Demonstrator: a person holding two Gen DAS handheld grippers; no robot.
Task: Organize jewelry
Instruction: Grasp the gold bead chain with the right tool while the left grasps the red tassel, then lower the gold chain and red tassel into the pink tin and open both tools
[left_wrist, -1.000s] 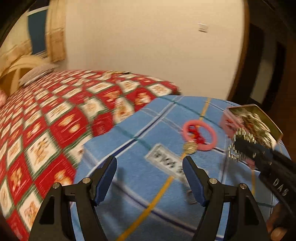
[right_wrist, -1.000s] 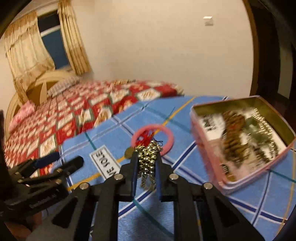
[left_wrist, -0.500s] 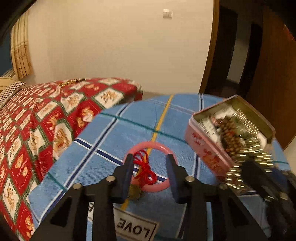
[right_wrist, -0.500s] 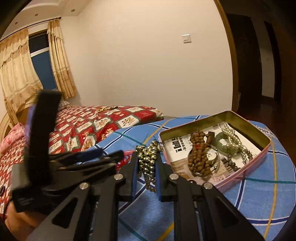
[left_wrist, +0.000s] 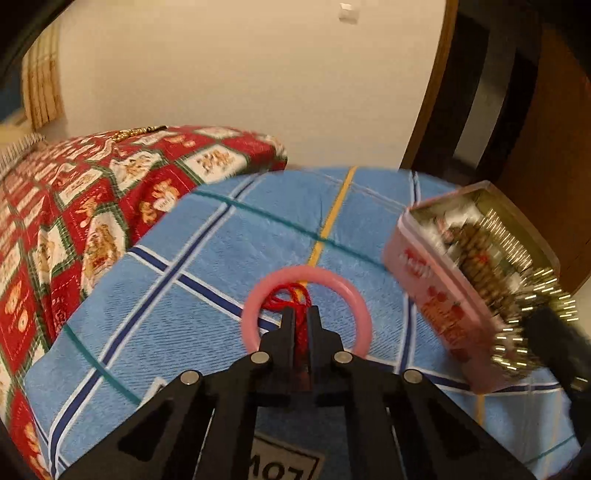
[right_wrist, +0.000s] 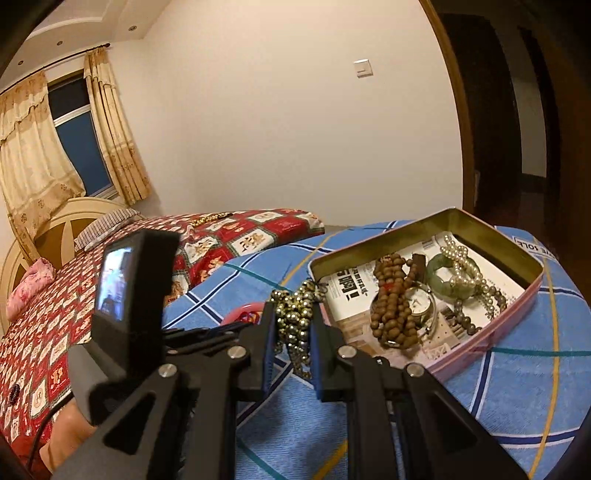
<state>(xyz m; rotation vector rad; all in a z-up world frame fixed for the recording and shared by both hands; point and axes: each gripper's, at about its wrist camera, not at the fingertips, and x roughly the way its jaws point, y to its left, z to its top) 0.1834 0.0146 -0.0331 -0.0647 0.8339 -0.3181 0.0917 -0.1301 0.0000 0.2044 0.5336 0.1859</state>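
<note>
Left gripper (left_wrist: 300, 325): fingers drawn in narrow, pinched on the red cord (left_wrist: 286, 301) that lies inside the pink ring (left_wrist: 306, 310). Ring lies flat on the blue checked cloth (left_wrist: 221, 258), near the cloth's middle. Cord is soft and limp, I judge; it weighs next to nothing and will trail or slip unless held at a bunched part. Whether the ring comes up with the cord I cannot tell. The ring itself looks stiff and smooth, better taken across its rim.

Right gripper (right_wrist: 293, 325): fingers narrow, closed on a bunch of brass-coloured beads (right_wrist: 295, 314), held clear of the cloth just beside the near-left wall of the pink tin (right_wrist: 491, 332). The strand hangs loose below the fingers. Probably weighty for its size, slippery, apt to swing and catch the tin's edge.

Tin stands open to the right on the cloth. Inside: brown wooden beads (right_wrist: 391, 306), a watch (right_wrist: 421, 304), a green bangle (right_wrist: 441, 275), pearls (right_wrist: 461, 266), all on printed paper. Crowded. Pearls and watch glass look fragile, so the bunch wants lowering, not dropping.
</note>
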